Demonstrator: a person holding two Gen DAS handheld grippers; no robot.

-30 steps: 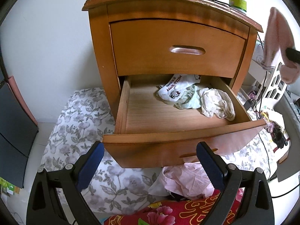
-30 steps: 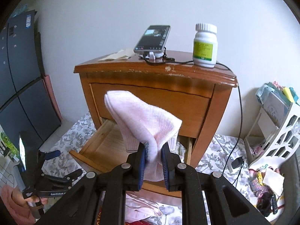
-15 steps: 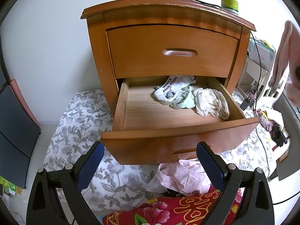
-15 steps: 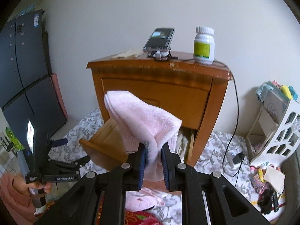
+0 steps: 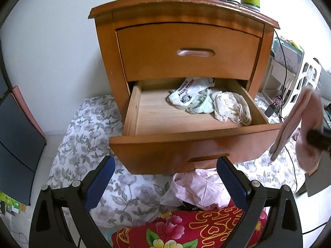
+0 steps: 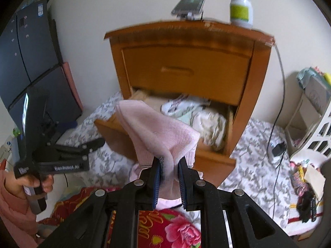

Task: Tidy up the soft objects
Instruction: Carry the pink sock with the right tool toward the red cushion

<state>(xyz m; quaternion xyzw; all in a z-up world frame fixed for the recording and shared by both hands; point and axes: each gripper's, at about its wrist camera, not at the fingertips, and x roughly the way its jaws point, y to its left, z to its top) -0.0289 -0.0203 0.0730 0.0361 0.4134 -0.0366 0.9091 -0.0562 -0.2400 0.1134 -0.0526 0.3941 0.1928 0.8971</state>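
Inside open drawer: three garments | right gripper clamps pink sock | left gripper agape

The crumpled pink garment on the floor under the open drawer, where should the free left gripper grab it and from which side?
Judging by its pose, grip the raised, bunched folds at the top of the pink garment, coming from above and in front. The open drawer overhangs its back edge, and the open left gripper already faces it; those ridges give the fingers something to pinch.
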